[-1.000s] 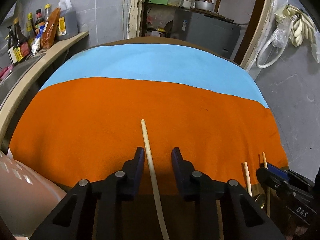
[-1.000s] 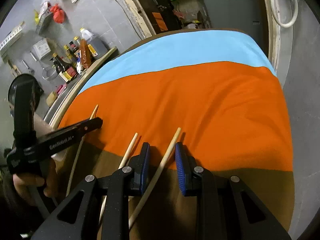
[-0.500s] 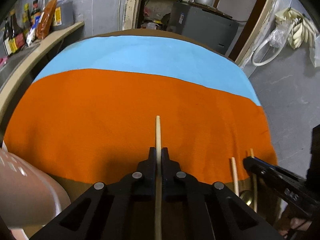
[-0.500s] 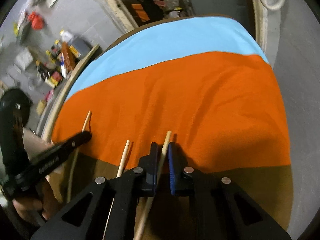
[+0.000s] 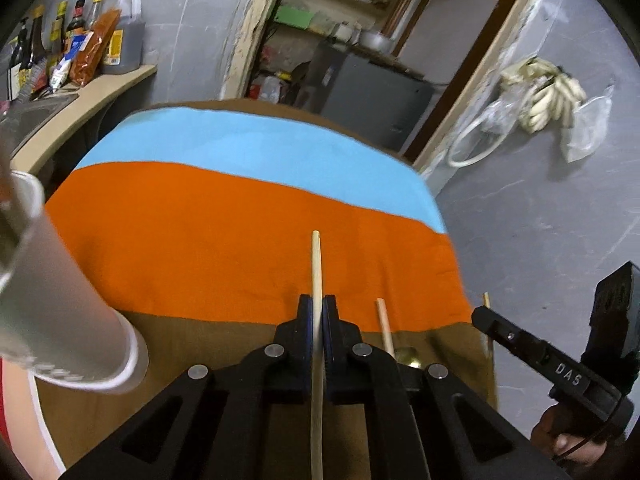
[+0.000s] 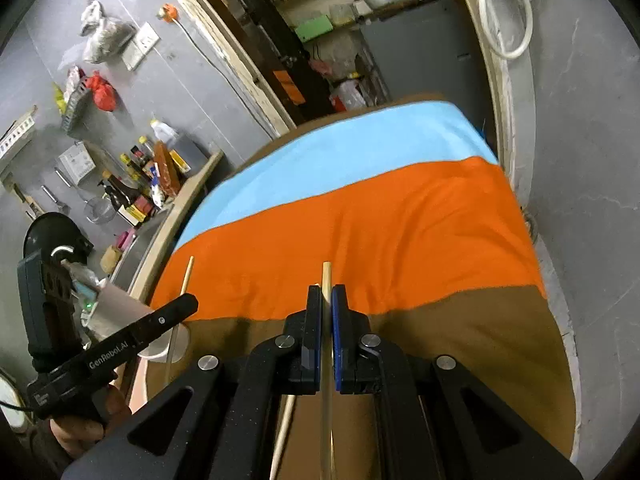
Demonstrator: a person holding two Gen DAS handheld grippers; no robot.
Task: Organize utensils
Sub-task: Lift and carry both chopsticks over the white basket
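Two wooden chopsticks are pinched, one in each tool, above a table [image 5: 224,336] covered in brown, orange and blue cloth. In the left wrist view the left tool [image 5: 319,312] is pressed together on a chopstick [image 5: 316,264], which runs straight out between the pads and points across the orange band. In the right wrist view the right tool [image 6: 327,304] is likewise clamped on a second chopstick [image 6: 327,280], its tip reaching just past the pads. A third chopstick [image 5: 383,322] is seen lying loose on the cloth between the two tools. A pale cup-like container [image 5: 60,320], probably the holder, stands near the table's left edge, just beside the left tool. The step in hand is judged to be the pick-up and carry of both sticks. The next move would call for each stick to be tipped upright over the container and released, so that neither slips sideways in its narrow grip.
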